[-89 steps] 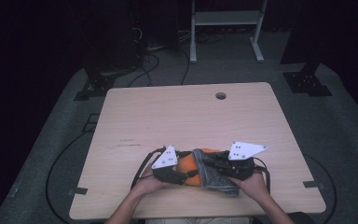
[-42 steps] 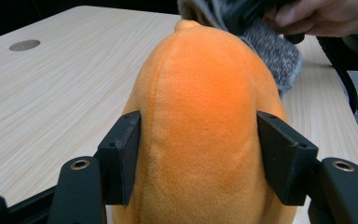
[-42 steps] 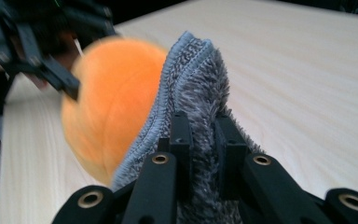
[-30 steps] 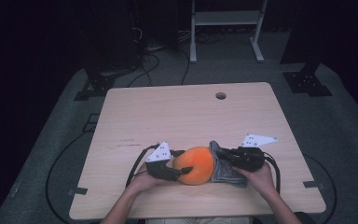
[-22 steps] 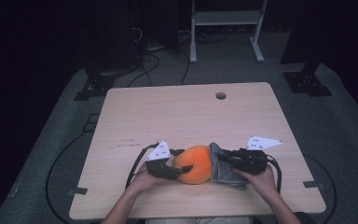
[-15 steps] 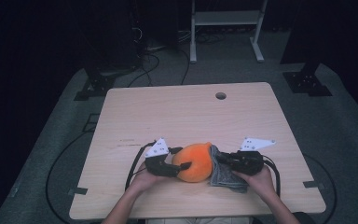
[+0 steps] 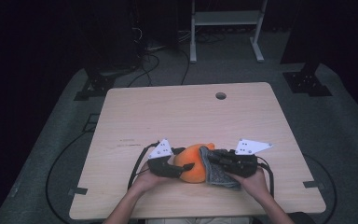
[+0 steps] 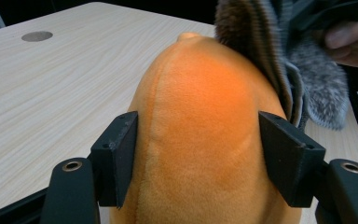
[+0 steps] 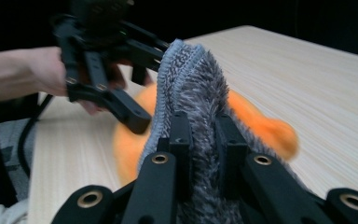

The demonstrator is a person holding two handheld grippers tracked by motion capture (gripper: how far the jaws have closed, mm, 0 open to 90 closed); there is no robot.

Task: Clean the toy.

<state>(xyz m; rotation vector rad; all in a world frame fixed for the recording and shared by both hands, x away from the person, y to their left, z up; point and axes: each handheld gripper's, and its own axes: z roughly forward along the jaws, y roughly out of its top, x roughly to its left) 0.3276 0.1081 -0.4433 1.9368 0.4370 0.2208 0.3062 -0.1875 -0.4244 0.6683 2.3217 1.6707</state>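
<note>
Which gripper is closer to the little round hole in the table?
The right gripper, a bit closer. The hole lies far ahead of both; the left gripper sits farther left.

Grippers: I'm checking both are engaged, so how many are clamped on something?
2. The left gripper squeezes the orange plush toy near the table's front edge; the right gripper pinches the grey furry knit cloth beside it.

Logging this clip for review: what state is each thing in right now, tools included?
Orange plush toy: on the table, clamped at both sides, partly uncovered.
Grey furry knit cover: pinched at its edge, partly over the plush toy.
Left tool: shut on the plush toy.
Right tool: shut on the cover.
Wooden table: bare elsewhere.
</note>
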